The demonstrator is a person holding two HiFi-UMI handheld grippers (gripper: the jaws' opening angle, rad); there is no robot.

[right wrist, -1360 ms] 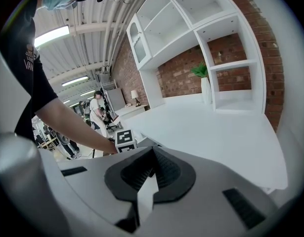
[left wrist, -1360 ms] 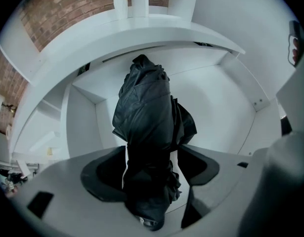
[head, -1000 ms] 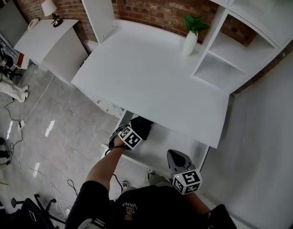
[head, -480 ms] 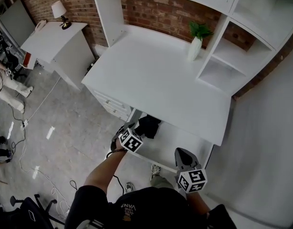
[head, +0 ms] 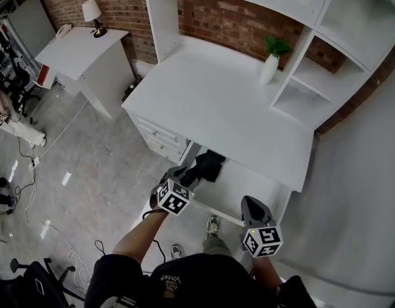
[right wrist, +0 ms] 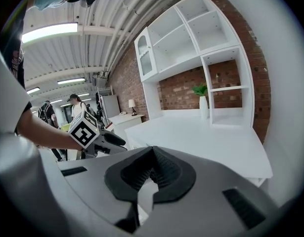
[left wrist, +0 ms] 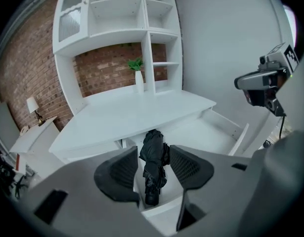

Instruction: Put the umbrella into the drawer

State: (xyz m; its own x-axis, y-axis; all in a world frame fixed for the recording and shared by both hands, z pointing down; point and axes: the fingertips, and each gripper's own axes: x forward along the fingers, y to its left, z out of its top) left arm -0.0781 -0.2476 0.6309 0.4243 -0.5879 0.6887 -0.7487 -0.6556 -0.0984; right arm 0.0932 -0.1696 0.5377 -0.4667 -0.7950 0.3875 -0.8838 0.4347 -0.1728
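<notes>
Head view puts the folded black umbrella (head: 208, 165) in the open drawer (head: 252, 186) at frame centre, partly under the white desk (head: 216, 101). The left gripper (head: 182, 174) sits to its lower left, its spread jaws closing without touching the umbrella. The right gripper (right wrist: 152, 172) is pressed together and empty. White lettering on the person's black shirt (head: 173, 278) is unreadable. A brick wall (head: 236, 21) runs along the top, with grey tiled floor (head: 88, 165) at left.

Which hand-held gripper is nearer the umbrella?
Left. Left hand-held gripper hovers over the umbrella's near end, jaws closing on nothing; right hand-held gripper is farther off, by the drawer's front.
</notes>
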